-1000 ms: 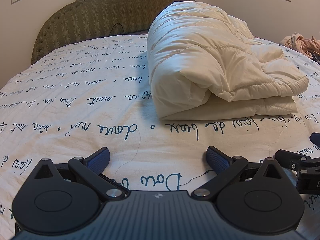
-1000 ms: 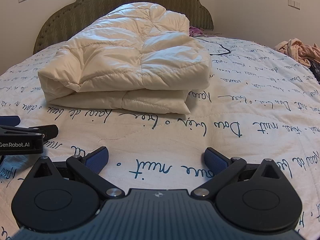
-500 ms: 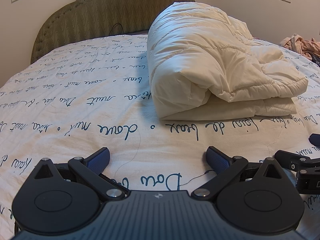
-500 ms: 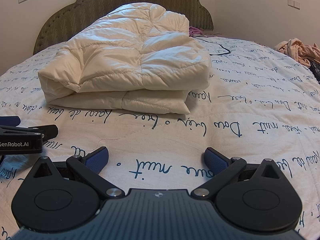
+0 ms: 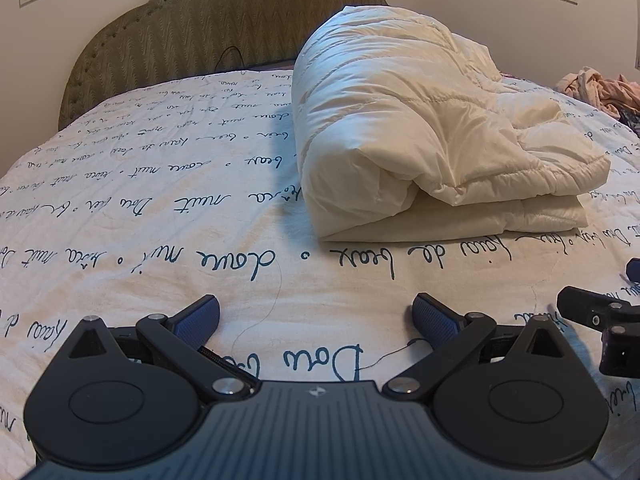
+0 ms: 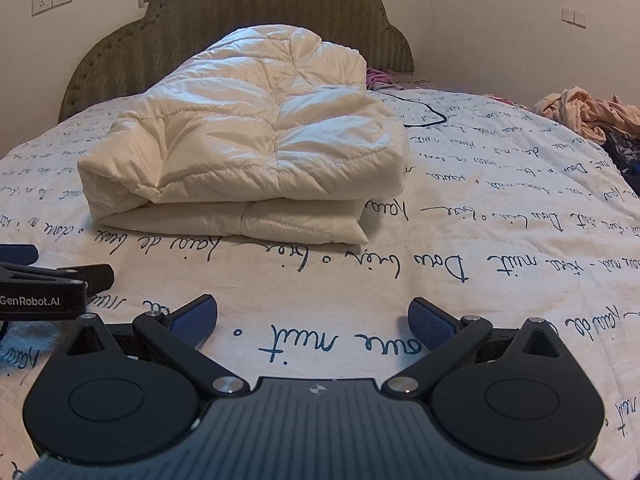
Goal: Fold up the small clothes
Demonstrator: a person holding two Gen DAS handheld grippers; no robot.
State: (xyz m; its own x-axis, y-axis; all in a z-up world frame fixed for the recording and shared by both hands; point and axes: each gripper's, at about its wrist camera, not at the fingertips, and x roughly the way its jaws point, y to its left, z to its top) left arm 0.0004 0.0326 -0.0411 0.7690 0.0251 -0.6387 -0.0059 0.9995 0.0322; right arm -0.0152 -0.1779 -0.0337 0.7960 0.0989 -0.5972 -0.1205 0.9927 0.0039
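A cream quilted puffer garment [image 5: 420, 136] lies folded into a thick bundle on the bed, ahead and to the right in the left wrist view; it also shows in the right wrist view [image 6: 256, 152], ahead and to the left. My left gripper [image 5: 316, 316] is open and empty, low over the bedspread, short of the bundle. My right gripper [image 6: 312, 316] is open and empty, also short of it. Each gripper shows at the edge of the other's view.
The bedspread [image 5: 140, 220] is white with blue script. A padded olive headboard [image 6: 248, 4] stands behind. A pile of pink clothes [image 6: 588, 112] lies at the far right. A black cable [image 6: 424, 114] lies beyond the bundle. A loose dark thread [image 5: 272, 304] lies near my left gripper.
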